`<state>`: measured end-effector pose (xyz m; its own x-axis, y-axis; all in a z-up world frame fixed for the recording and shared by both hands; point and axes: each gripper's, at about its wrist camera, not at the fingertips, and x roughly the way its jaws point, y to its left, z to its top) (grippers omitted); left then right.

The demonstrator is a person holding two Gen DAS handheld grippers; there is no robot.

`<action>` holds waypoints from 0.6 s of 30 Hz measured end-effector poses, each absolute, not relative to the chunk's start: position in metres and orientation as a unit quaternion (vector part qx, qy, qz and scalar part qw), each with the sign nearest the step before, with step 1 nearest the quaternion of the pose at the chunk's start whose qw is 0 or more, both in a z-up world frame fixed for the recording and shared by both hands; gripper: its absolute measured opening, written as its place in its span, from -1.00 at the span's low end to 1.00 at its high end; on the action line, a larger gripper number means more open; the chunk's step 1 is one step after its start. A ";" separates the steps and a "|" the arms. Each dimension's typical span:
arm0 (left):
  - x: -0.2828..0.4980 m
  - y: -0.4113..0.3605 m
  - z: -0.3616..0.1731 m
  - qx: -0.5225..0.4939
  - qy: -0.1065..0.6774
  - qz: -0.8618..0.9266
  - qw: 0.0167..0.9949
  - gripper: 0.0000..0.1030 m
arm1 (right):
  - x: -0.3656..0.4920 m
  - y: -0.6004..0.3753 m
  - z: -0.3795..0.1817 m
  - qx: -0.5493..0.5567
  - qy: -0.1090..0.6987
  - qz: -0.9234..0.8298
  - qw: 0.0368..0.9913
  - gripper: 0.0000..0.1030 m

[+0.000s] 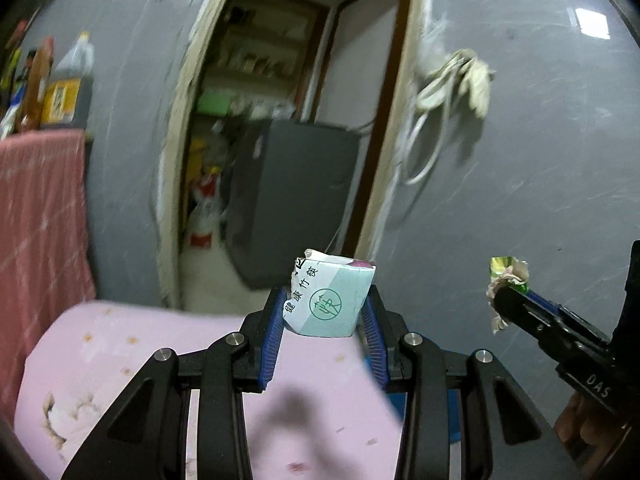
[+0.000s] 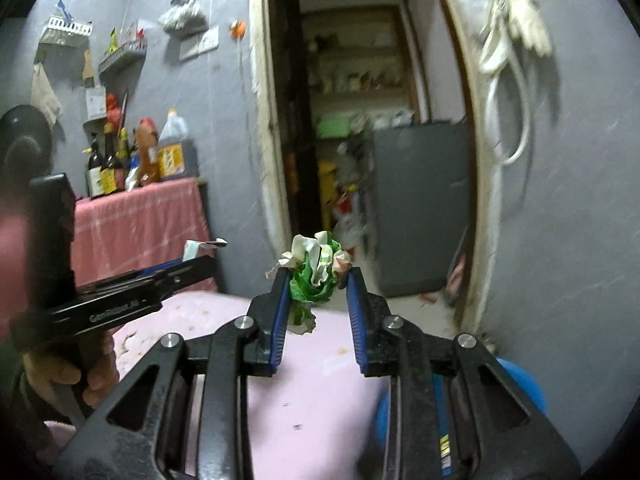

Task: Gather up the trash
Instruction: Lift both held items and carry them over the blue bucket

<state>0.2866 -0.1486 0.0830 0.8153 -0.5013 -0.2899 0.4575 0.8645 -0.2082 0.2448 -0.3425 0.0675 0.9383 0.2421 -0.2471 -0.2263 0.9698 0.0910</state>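
Your left gripper [image 1: 325, 312] pinches a torn chopstick wrapper [image 1: 329, 298], folded paper held between the blue pads at its lower half. Your right gripper [image 2: 318, 292] squeezes a crumpled green-and-white wrapper [image 2: 316, 270] near its middle. Both pieces are raised above the pink cloth-covered surface [image 1: 140, 344]. Both look very light and soft, so they will likely crush rather than resist; the thin paper could slide out. Grip the thickest folds. Beyond stands the grey wall [image 1: 520, 180] and an open doorway [image 2: 360, 120]. A blue container [image 2: 520, 380] shows low on the right.
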 end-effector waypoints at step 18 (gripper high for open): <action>0.281 -0.279 0.088 -0.021 0.168 -0.334 0.927 -0.35 | 0.205 -0.456 0.060 0.061 0.097 -0.003 0.993 -0.42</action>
<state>0.2807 -0.2792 0.0879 0.7200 -0.6267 -0.2982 0.6128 0.7757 -0.1507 0.2049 -0.4556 0.0596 0.9813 0.0050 -0.1924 0.0186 0.9925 0.1205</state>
